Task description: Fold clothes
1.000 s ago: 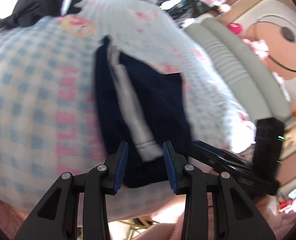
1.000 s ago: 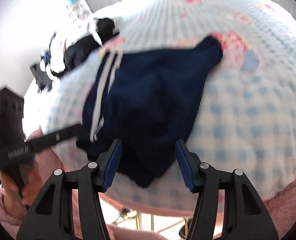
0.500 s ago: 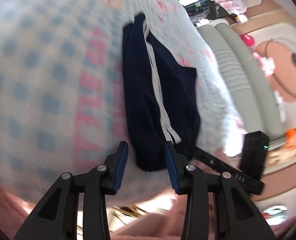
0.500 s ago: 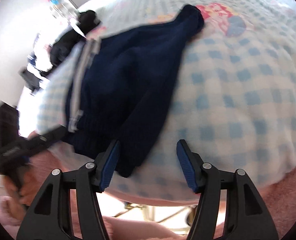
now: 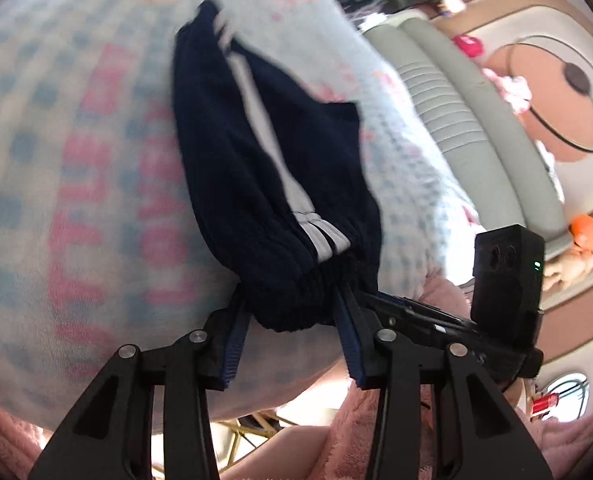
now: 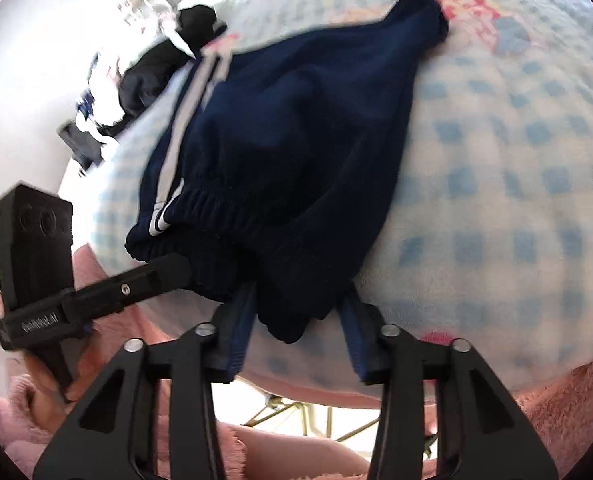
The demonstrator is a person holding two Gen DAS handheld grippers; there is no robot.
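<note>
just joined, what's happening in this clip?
A person with a handheld gripper in each hand is folding navy track pants on a blue checked blanket. Both the left gripper and the right gripper are open, each straddling the elastic waistband at the near edge. Neither has clamped yet. A dark clothes pile lies further back.

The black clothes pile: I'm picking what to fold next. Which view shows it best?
Right wrist view: the black clothes pile lies beyond the navy shorts. In the left wrist view it isn't discernible.
</note>
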